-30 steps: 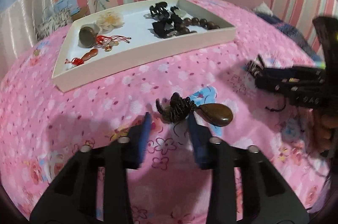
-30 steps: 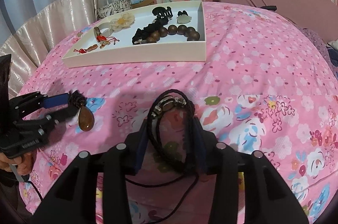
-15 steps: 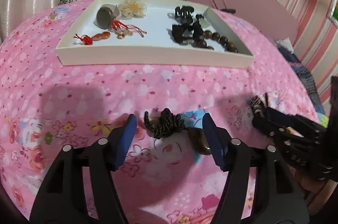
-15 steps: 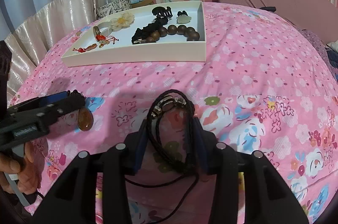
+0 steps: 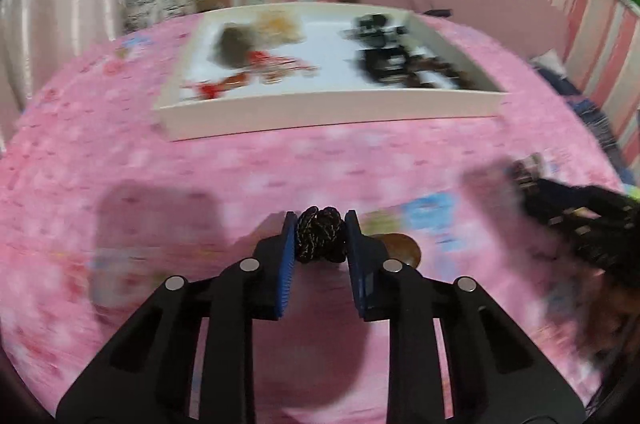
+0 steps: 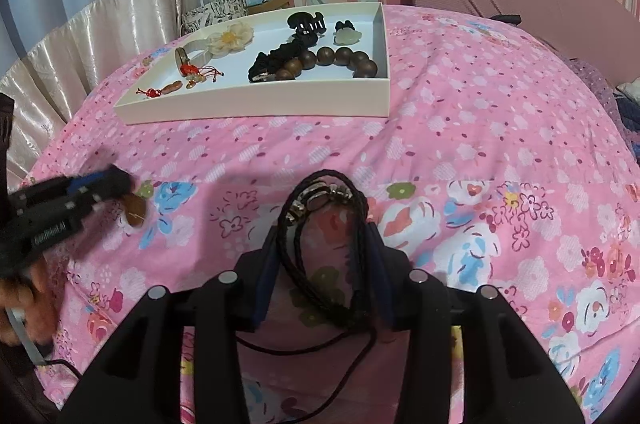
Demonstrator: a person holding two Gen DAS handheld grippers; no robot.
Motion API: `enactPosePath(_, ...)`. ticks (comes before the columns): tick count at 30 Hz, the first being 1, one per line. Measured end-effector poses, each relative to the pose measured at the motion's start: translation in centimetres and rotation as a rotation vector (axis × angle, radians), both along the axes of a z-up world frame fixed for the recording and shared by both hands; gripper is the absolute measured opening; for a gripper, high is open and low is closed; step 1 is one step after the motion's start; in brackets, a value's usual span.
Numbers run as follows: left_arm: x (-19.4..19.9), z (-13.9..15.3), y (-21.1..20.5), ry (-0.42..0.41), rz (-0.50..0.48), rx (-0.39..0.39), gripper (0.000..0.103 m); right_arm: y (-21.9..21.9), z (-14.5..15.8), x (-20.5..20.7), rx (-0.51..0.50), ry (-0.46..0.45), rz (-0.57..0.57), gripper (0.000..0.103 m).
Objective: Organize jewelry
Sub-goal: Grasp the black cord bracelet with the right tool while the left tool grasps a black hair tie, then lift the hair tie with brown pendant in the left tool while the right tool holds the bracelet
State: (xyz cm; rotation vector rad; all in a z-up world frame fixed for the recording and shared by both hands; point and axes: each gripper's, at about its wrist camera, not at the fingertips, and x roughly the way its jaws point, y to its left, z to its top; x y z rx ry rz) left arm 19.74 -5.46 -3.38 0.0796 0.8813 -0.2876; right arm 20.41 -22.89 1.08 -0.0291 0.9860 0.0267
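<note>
Motion blur smears the left wrist view: the contents of the white tray at the far side of the pink floral bedspread read only as dark, red and cream smudges there, and the right tongs at the right edge are a black streak. The left tongs are closed on the knotted black cord of a pendant, the knot pinched between the blue pads. Its brown teardrop stone shows only partly, half hidden behind the right-hand pad, so its direction is unclear there. In the right wrist view the same stone appears at left, beside the blurred left tongs, its long axis running near to far; whether it touches the bedspread cannot be told. The person's hand is cut off at the left edge.

The right tongs reach forward, low over the bedspread, pads pressed against a loop of braided black bracelet, which stretches away from the camera with its metal beads at the far end; loose cord trails back out of sight beneath the tool. In the tray the right wrist view shows wooden beads, a black hair claw, a cream fabric flower and red-tasselled charms.
</note>
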Motion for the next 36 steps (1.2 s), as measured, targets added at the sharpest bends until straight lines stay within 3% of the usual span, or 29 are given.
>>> enactPosePath(3,1.3,-0.1,3.1,0.029,0.042,0.009,0.023,-0.1,0.0,0.0,0.003,0.0,-0.003,0.042)
enactPosePath(7,1.2,0.1,4.1,0.044,0.0,0.004,0.029,0.0,0.0,0.1,-0.004,0.0,-0.002,0.043)
enactPosePath(9,1.0,-0.1,4.4,0.04,0.01,0.008,0.054,0.2,0.0,0.1,-0.012,0.0,-0.002,0.043)
enactPosePath(11,1.1,-0.3,4.6,0.048,0.025,-0.028,0.067,0.3,-0.1,0.0,-0.015,0.001,-0.002,0.043)
enactPosePath(14,1.0,-0.5,4.0,0.035,0.039,-0.014,0.077,0.3,-0.1,0.0,-0.013,0.001,-0.003,0.043)
enactPosePath(17,0.7,-1.0,2.9,0.016,0.05,0.016,0.078,0.3,-0.1,0.0,-0.013,0.001,-0.002,0.043)
enactPosePath(19,0.4,-0.9,2.8,0.01,0.038,0.012,0.072,0.3,0.0,0.1,-0.014,0.001,-0.003,0.043)
enactPosePath(22,0.1,-0.7,3.3,0.004,0.038,-0.007,0.053,0.4,-0.1,0.0,-0.017,0.001,-0.002,0.044)
enactPosePath(24,-0.3,-0.5,3.5,0.001,0.044,-0.022,0.03,0.3,-0.1,0.0,-0.009,0.001,-0.006,0.044)
enactPosePath(26,-0.9,-0.4,3.8,0.002,0.031,-0.048,0.021,0.4,-0.1,0.0,-0.008,0.001,-0.008,0.044)
enactPosePath(34,-2.7,-0.3,4.4,0.013,-0.015,-0.095,0.024,0.6,-0.1,0.0,-0.016,0.003,0.0,0.046)
enactPosePath(36,-3.1,0.0,4.7,0.001,-0.021,-0.102,0.046,0.6,-0.1,0.0,-0.014,0.003,0.0,0.047)
